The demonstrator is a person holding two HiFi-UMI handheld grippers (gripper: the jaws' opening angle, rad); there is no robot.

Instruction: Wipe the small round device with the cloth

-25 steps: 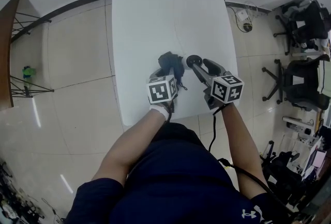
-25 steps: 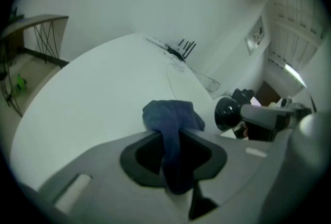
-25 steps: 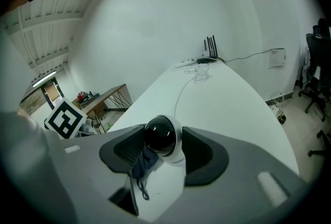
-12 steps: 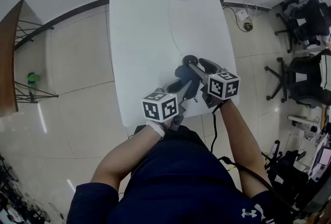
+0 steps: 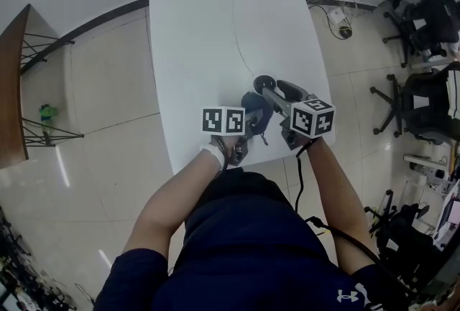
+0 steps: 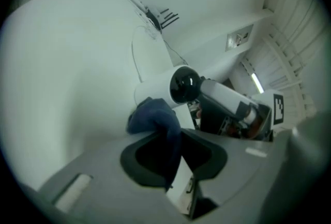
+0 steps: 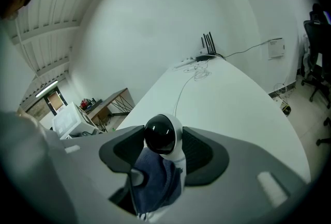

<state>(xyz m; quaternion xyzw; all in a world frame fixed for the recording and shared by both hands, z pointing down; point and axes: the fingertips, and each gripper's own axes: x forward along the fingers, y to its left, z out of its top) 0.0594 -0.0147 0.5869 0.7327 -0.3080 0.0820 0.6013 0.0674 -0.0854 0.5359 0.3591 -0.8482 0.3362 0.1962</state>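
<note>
So the right gripper (image 7: 164,154) is clamping the device (image 7: 162,136) between its jaws to steady it, while the left gripper (image 6: 173,154) is pinching the cloth (image 6: 153,117), pressing it against the device just ahead.

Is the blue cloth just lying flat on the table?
No, the cloth is bunched in the left gripper's jaws and pressed against the small round device.

White Under Armour logo (image 5: 346,296), on dark shirt sleeve (image 5: 374,286)
</note>
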